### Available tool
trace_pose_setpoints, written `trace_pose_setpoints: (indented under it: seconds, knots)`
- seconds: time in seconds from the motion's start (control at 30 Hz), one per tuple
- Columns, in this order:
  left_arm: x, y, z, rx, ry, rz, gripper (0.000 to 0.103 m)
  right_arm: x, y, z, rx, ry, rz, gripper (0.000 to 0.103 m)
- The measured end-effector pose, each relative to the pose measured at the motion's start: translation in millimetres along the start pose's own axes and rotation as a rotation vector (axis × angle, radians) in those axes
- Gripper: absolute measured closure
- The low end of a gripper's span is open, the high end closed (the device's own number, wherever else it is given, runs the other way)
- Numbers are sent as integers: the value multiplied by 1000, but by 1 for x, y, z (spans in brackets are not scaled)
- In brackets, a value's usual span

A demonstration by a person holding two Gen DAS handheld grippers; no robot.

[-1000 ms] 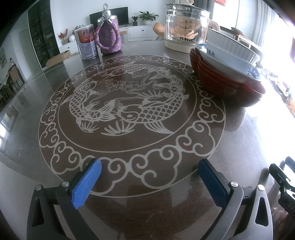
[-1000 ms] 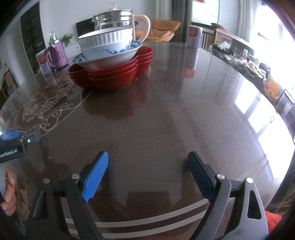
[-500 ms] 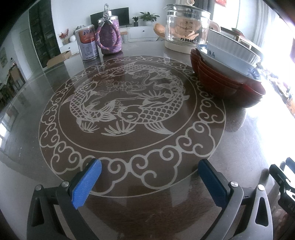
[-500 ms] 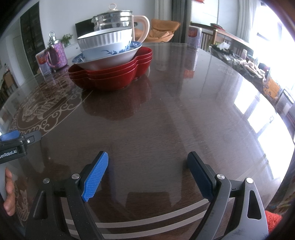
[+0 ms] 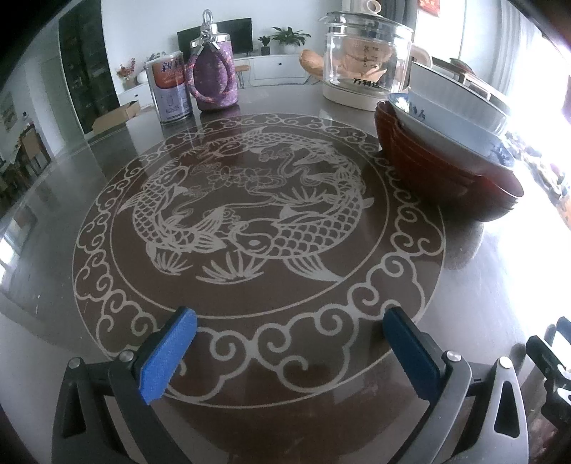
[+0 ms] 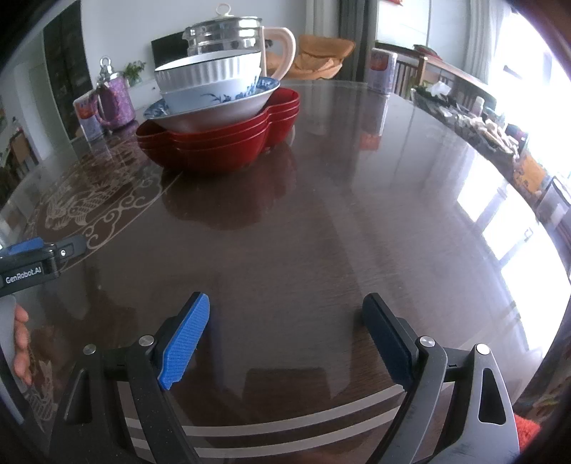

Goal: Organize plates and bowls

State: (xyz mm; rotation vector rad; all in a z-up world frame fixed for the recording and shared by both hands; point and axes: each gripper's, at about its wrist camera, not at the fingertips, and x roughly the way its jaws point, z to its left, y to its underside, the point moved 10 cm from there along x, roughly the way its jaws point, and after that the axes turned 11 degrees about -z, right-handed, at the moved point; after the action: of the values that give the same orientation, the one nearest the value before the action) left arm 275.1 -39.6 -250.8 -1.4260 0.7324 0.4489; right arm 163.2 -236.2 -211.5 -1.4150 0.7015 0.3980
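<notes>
My left gripper [image 5: 289, 351] and right gripper [image 6: 285, 339] both hung spread wide and empty over the glossy dark wooden table [image 6: 339, 214]. The stack of red lobed plates [image 6: 221, 142], blue-patterned bowl [image 6: 217, 100] and white ribbed bowl [image 6: 207, 73] stood well ahead of my right jaws, left of centre, and ahead-right of my left jaws

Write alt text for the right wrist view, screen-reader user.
A stack of dishes sits on a glossy dark wooden table: red lobed plates at the bottom, a blue-patterned bowl on them, a white ribbed bowl on top. The right gripper is open and empty in the foreground; a glass kettle stands behind the stack.
</notes>
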Motion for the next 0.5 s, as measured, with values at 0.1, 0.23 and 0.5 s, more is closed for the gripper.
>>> trace_pose_setpoints:
  seconds: [0.1,0.23,0.5]
  knots:
    - [1,-1,0,5,6,15,0,2,0,1,4,3,19,13]
    - [1,1,-1,21,28,45,0,4,0,3,6,6,66,13]
    - [-71,-15,-6,51,25,-140,0,-43,-34,11,-26,57,-56,14]
